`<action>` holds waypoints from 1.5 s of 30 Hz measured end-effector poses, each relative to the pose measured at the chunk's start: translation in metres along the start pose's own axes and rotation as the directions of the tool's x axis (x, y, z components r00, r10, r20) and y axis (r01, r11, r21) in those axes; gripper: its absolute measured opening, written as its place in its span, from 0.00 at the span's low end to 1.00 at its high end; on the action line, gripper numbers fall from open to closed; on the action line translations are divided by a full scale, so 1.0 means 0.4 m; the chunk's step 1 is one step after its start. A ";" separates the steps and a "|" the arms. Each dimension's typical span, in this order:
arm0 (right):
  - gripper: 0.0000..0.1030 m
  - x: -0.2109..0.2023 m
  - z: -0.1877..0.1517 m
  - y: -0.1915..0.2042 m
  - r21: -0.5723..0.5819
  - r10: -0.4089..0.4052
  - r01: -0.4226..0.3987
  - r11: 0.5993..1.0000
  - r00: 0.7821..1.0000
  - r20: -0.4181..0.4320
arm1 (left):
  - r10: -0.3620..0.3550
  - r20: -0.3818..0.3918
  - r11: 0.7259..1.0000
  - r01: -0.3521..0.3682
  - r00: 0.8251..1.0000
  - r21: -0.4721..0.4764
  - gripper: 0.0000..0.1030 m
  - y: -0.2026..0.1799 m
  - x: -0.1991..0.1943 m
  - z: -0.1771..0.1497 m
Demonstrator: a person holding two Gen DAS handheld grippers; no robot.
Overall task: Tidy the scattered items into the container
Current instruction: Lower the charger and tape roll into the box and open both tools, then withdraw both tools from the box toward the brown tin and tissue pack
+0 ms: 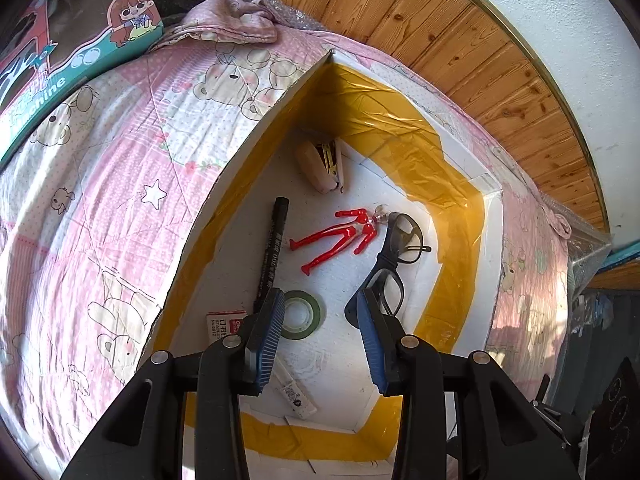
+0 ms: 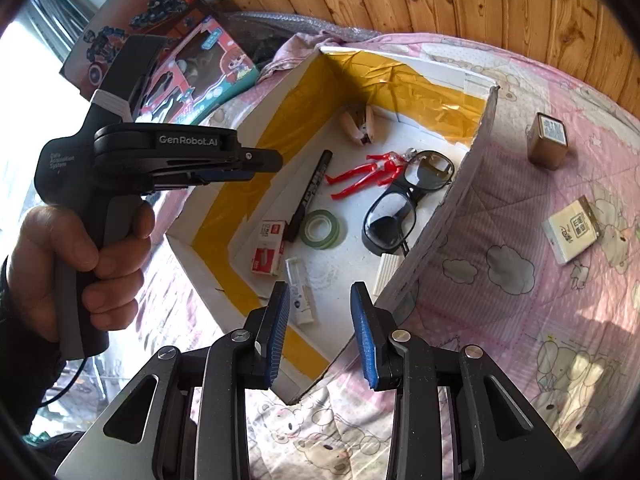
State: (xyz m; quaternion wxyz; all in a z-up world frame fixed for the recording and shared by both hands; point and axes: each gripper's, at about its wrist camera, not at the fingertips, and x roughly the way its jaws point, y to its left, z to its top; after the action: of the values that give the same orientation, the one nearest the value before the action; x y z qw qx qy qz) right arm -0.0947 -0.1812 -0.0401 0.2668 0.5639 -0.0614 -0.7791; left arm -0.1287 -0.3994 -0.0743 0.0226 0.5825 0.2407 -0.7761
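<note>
A white foam box (image 1: pixel 256 136) (image 2: pixel 460 208) with yellow tape on its walls lies on the pink quilt. Inside it are a stapler (image 1: pixel 324 164) (image 2: pixel 360 124), a black marker (image 1: pixel 274 248) (image 2: pixel 310 196), a red toy figure (image 1: pixel 340 238) (image 2: pixel 368 174), black glasses (image 1: pixel 394 264) (image 2: pixel 404 200), a green tape roll (image 1: pixel 300 314) (image 2: pixel 322 228), a staples box (image 1: pixel 224 320) (image 2: pixel 270 248), a white tube (image 1: pixel 296 396) (image 2: pixel 300 292) and a white ribbed piece (image 2: pixel 386 268). My left gripper (image 1: pixel 320 332) (image 2: pixel 224 166) hovers open over the box, empty. My right gripper (image 2: pixel 320 332) is open and empty above the box's near corner. Outside on the quilt lie a brown box (image 2: pixel 548 144) and a cream packet (image 2: pixel 572 228).
Toy boxes (image 1: pixel 60 40) (image 2: pixel 192 68) stand at the bed's far left by crumpled pink cloth (image 1: pixel 236 16). A wooden wall panel (image 1: pixel 460 40) runs behind the bed. A person's hand (image 2: pixel 76 256) holds the left gripper's handle. The quilt (image 2: pixel 520 320) spreads wide to the right.
</note>
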 end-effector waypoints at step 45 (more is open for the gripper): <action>0.42 -0.168 -0.121 -0.508 0.585 -0.057 -0.115 0.803 0.962 0.267 | -0.038 0.002 0.919 0.034 0.999 0.392 0.73 -0.634 0.074 -0.001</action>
State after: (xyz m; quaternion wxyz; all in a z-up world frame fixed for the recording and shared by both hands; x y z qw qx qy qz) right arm -0.1063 0.0342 -0.0811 0.0773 0.5061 -0.3474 -0.7856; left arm -0.2177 -0.1681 -0.0133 -0.1074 0.5670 0.0913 -0.8115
